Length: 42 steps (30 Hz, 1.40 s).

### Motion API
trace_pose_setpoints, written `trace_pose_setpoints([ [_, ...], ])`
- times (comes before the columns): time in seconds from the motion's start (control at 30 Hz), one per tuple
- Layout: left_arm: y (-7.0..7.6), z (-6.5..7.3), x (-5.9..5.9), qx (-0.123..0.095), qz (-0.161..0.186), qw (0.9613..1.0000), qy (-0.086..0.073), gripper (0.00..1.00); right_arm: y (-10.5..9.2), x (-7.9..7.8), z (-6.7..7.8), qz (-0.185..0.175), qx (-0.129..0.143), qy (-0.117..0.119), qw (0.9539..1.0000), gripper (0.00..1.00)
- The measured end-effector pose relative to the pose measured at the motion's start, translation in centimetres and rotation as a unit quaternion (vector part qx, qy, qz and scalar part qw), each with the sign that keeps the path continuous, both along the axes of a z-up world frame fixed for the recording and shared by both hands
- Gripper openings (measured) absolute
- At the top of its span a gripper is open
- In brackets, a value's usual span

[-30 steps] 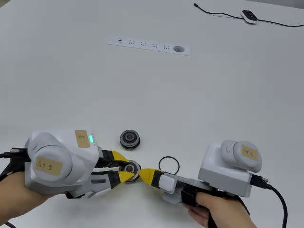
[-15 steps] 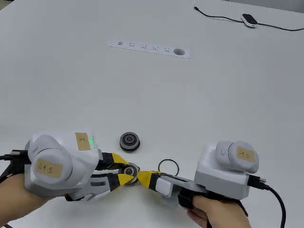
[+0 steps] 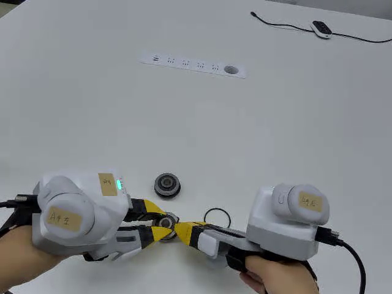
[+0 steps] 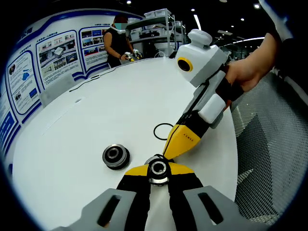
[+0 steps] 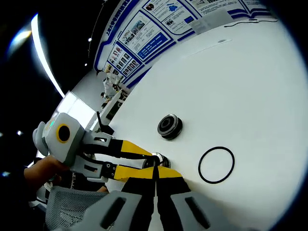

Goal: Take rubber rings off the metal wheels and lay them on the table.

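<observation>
Two hand-held grippers meet low over the white table (image 3: 275, 135), at its near edge. The left hand-held gripper (image 4: 159, 177) is clenched on a small metal wheel (image 4: 159, 168), its yellow tips pressing the rim from both sides. The right hand-held gripper (image 5: 154, 169) has its jaws drawn together, with the tip against that wheel's rim. Whether it has caught an edge of rubber I cannot tell.

The held wheel is round, so it has no long side. Its bore faces up and back toward the left gripper view, and the axle line appears to stand roughly upright off the table. A second wheel (image 3: 167, 184) sits just beyond with its face up too, and a loose rubber ring (image 5: 217, 147) lies flat beside the right hand-held gripper.

My worry is the narrow two-point hold. A sideways tug on the rubber could spin or pop the wheel out of the left jaws and send it rolling. A shallow nip may slip off the rubber, or the ring could snap back.
</observation>
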State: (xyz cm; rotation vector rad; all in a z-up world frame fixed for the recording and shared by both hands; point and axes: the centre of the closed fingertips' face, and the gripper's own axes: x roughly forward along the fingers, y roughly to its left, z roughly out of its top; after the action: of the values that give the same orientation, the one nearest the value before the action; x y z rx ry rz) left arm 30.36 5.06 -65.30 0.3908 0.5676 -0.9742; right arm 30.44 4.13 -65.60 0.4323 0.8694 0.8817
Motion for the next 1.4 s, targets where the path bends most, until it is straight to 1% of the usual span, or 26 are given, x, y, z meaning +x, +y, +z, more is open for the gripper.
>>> trace_pose_setpoints([
  [0.03, 0.0, 0.0, 0.0, 0.0, 0.0, 1.0, 0.0, 0.13, 0.1, 0.0, 0.0, 0.001, -0.001, -0.002, 1.0, 0.01],
  [0.13, 0.0, 0.0, 0.0, -0.001, 0.0, 1.0, 0.0, 0.13, 0.2, 0.0, 0.2, 0.01, -0.006, -0.018, 0.9998, 0.01],
  [0.27, 0.0, 0.0, 0.0, 0.0, 0.0, 1.0, 0.0, 0.13, 0.2, 0.0, 0.1, 0.012, -0.01, -0.023, 0.9996, 0.01],
  [0.5, 0.0, 0.0, 0.1, -0.001, 0.0, 1.0, 0.0, 0.13, 0.7, 0.0, 0.5, 0.02, -0.004, -0.031, 0.9993, 0.01],
  [0.57, 0.0, -0.1, 0.1, -0.001, 0.0, 1.0, -0.001, 0.13, 0.8, 0.0, 0.4, 0.021, -0.007, -0.029, 0.9993, 0.01],
  [0.63, 0.0, -0.1, 0.1, -0.002, 0.0, 1.0, 0.0, 0.13, 0.8, 0.0, 0.5, 0.024, -0.006, -0.031, 0.9992, 0.01],
  [0.67, 0.0, -0.1, 0.1, -0.003, 0.0, 1.0, -0.001, 0.13, 0.8, -0.1, 0.6, 0.026, -0.004, -0.033, 0.9991, 0.01],
  [0.7, 0.0, -0.1, 0.1, -0.003, 0.001, 1.0, -0.001, 0.13, 1.1, -0.1, 1.1, 0.022, 0.012, -0.03, 0.9993, 0.01],
  [0.73, 0.0, 0.0, 0.1, -0.004, 0.0, 1.0, -0.001, 0.13, 1.2, -0.1, 1.4, 0.022, 0.015, -0.033, 0.9991, 0.01],
  [0.77, 0.0, 0.0, 0.1, -0.004, 0.001, 1.0, -0.001, 0.13, 1.3, -0.1, 1.6, 0.026, 0.014, -0.038, 0.9989, 0.01],
  [0.83, 0.0, 0.0, 0.1, -0.004, 0.001, 1.0, -0.002, 0.13, 1.4, -0.1, 1.5, 0.031, 0.005, -0.042, 0.9986, 0.01],
  [1.17, -0.1, 0.0, 0.2, 0.0, 0.001, 1.0, -0.004, 0.13, 0.8, 0.1, 1.5, 0.01, 0.013, -0.02, 0.9997, 0.01],
  [1.23, -0.1, 0.1, 0.1, -0.001, 0.001, 1.0, -0.006, 0.14, 0.8, 0.1, 1.5, 0.007, 0.014, -0.018, 0.9997, 0.01],
  [1.3, 0.0, 0.1, 0.2, -0.004, 0.008, 1.0, -0.004, 0.14, 0.7, 0.1, 1.5, 0.005, 0.016, -0.017, 0.9997, 0.01],
  [1.4, 0.0, 0.1, 0.1, -0.003, 0.012, 0.9999, -0.004, 0.14, 0.6, 0.1, 1.5, 0.002, 0.019, -0.014, 0.9997, 0.01],
])
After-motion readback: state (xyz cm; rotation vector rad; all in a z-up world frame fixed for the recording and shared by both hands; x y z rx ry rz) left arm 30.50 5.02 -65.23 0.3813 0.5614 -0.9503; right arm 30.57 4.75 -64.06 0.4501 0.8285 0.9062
